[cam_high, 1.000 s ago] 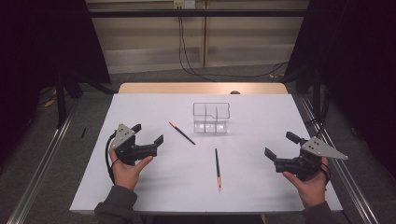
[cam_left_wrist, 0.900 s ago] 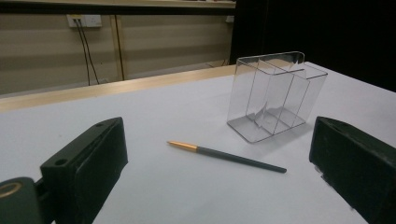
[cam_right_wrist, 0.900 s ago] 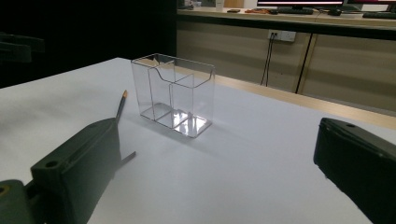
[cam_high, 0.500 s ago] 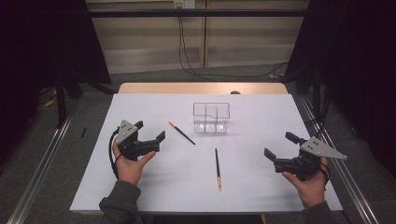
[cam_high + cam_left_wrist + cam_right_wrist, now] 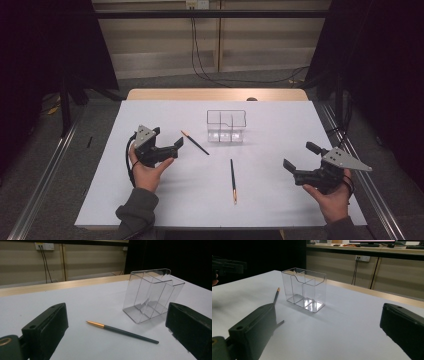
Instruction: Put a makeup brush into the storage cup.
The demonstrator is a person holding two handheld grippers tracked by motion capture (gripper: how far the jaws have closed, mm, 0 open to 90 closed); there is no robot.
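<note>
A clear plastic organizer (image 5: pixel 226 127) with several compartments stands upright on the white table (image 5: pixel 285 117). A dark pencil with a gold tip (image 5: pixel 195 142) lies just left of it. A second dark pencil (image 5: pixel 233 180) lies nearer the front, at the middle. My left gripper (image 5: pixel 167 136) is open, held just left of the first pencil and pointing at it. In the left gripper view the pencil (image 5: pixel 122 332) and the organizer (image 5: pixel 152 293) lie beyond the left gripper (image 5: pixel 117 322). My right gripper (image 5: pixel 300 155) is open at the front right, empty, facing the organizer (image 5: pixel 304 288) and a pencil (image 5: pixel 276 296).
A bare wooden strip (image 5: pixel 215 94) runs along the table's far edge. Metal rails (image 5: pixel 45 175) flank both sides of the table. Cables (image 5: pixel 200 60) hang down the wall behind. In the right gripper view the other gripper (image 5: pixel 227 266) shows at the top left.
My left gripper has moved a little forward and right, closer to the gold-tipped pencil. The right gripper has hardly moved. Both stay open.
</note>
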